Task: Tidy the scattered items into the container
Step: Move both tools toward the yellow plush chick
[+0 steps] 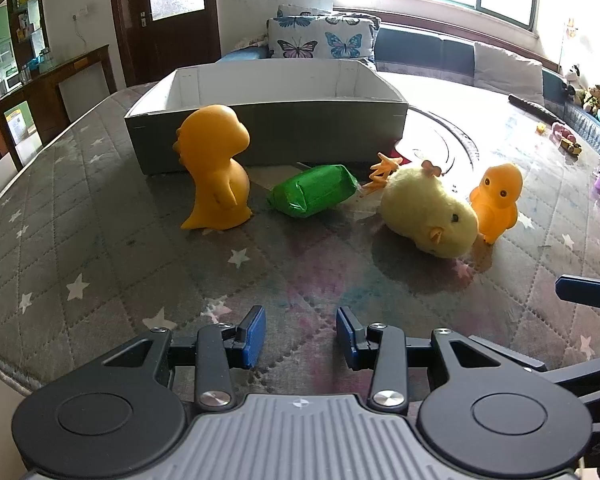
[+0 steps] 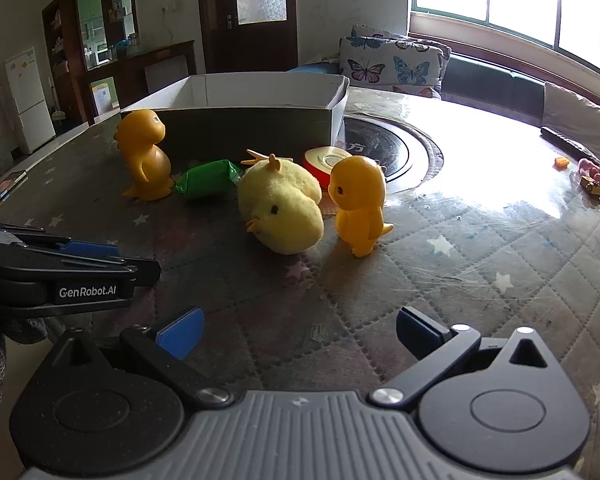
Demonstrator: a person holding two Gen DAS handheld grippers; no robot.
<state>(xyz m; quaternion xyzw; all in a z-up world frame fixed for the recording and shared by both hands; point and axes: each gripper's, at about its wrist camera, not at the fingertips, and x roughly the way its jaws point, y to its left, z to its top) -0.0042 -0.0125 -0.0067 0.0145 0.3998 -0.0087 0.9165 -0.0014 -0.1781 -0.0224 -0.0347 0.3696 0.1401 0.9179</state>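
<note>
Container (image 1: 260,128), a grey box w/ white inside, sat straight ahead of both grippers; what showed of its inside looked empty, so nothing tidied yet. Left gripper (image 1: 301,334) and right gripper (image 2: 298,330) both wide, holding nothing. Still loose btwn tools and box: 2 orange dino toys (image 1: 216,168) (image 1: 496,200), 1 plush chick (image 1: 428,216), 1 green packet (image 1: 314,196), 1 red disc (image 2: 326,162).

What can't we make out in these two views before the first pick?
- Box floor: near wall hides it in both views, contents unknown.
- Red round thing: mostly behind the plush chick in the right view; only a sliver shows in the left view.
- Small items at the table's far right: too small, washed out by window glare.
- Green packet: no readable label.
</note>
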